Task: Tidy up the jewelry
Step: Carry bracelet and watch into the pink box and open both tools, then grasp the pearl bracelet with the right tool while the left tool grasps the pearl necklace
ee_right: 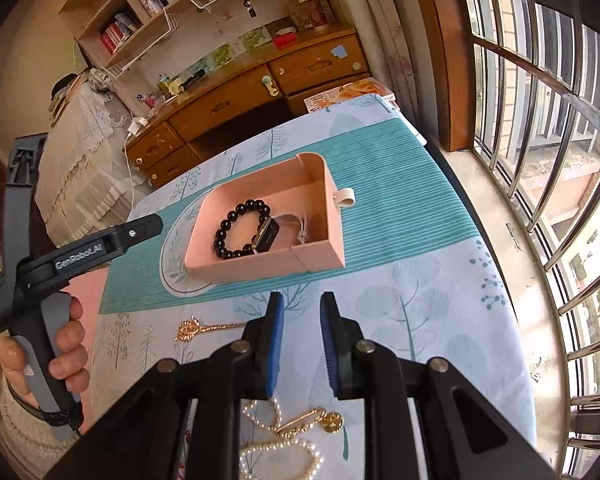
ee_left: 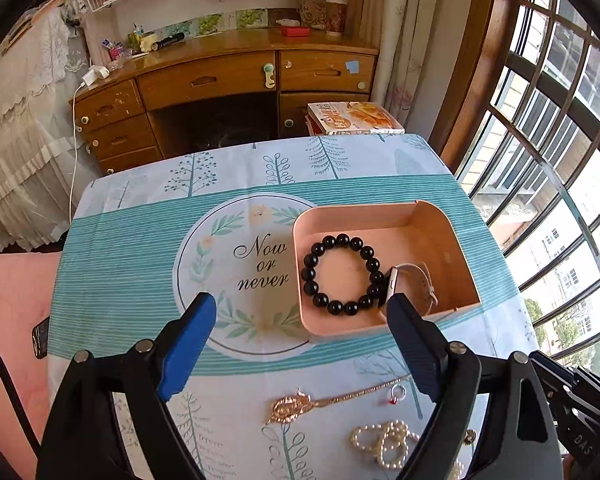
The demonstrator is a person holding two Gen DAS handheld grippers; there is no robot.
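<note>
with the bead bracelet and watch lying in the pink box, the left gripper hangs spread and empty; the right gripper, jaws narrowly parted on nothing, likely takes the pearl necklace next.

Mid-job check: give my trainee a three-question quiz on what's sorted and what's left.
1. True or false: the black bead bracelet lies inside the pink box.
2. Which is in the box too? A) watch B) pearl necklace C) gold hairpin
3. Fill in: the left gripper is ____, holding nothing.

Key: 1 true; 2 A; 3 open
</note>
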